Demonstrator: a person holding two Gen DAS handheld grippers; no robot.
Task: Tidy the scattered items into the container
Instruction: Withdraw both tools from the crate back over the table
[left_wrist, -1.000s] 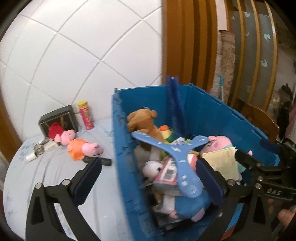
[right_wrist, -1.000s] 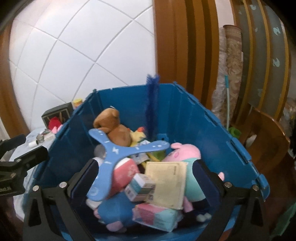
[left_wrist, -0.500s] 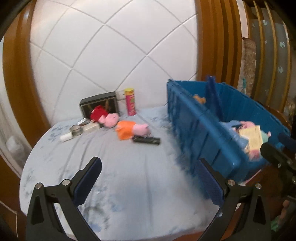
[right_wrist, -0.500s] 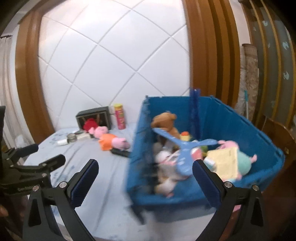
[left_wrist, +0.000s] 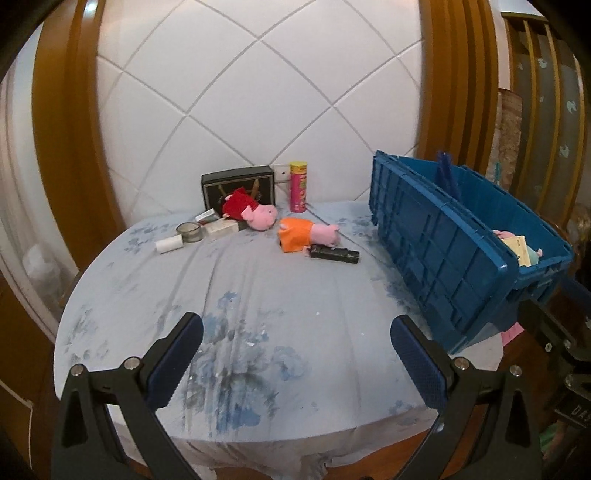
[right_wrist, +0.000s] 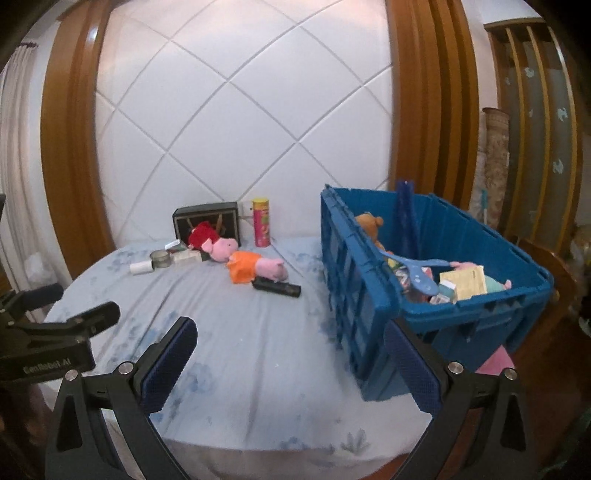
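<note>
Both tools empty, jaws spread wide: left tool (left_wrist: 295, 354), right tool (right_wrist: 288, 354). Orange pig plush (left_wrist: 306, 233) and black remote (left_wrist: 334, 254) lying mid-bench (left_wrist: 258, 302), ahead and well apart from both tools. Remote's long axis crosswise. Blue container (right_wrist: 436, 295) at right, part-filled. Neither tool clearly nearer.

Each tool, the left tool (left_wrist: 295, 363) and the right tool (right_wrist: 290, 363), has black angular arms with triangular cut-outs and silver screws. The fingers (left_wrist: 176, 363) carry dark blue pads with a dotted texture. White lettering marks the black body of the left one.
</note>
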